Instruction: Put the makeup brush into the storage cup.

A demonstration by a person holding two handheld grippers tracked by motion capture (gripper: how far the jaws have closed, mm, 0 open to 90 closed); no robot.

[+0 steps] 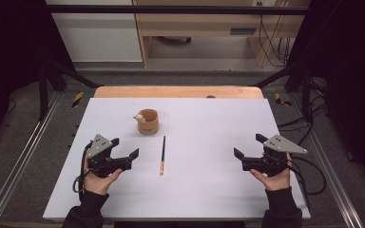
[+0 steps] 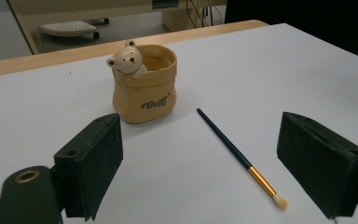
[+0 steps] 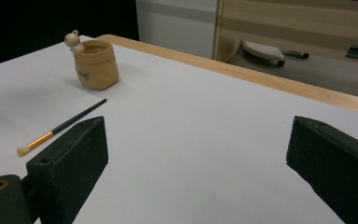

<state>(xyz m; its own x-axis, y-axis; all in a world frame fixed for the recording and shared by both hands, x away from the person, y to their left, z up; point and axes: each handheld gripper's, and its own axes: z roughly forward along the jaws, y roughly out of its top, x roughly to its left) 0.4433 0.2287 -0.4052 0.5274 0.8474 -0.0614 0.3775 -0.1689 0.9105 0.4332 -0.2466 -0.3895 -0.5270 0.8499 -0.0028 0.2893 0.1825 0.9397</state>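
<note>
A tan ceramic cup (image 1: pixel 148 121) shaped like a sack, with a small bear head on its rim, stands upright at the table's middle back; it also shows as the cup (image 2: pixel 144 84) and the cup (image 3: pixel 95 64). A thin dark paintbrush (image 1: pixel 162 154) with a gold ferrule lies flat in front of it, its bristle tip toward me, seen too as the paintbrush (image 2: pixel 239 156) and the paintbrush (image 3: pixel 60 126). My left gripper (image 1: pixel 123 147) is open at the left, its jaws turned toward the brush, apart from it. My right gripper (image 1: pixel 249 147) is open at the right over bare table.
The white table top (image 1: pixel 204 133) has a wooden strip (image 1: pixel 178 92) along its far edge. Metal rails run down both sides. Wooden furniture and cables stand on the floor beyond the table. Cables trail from both grippers.
</note>
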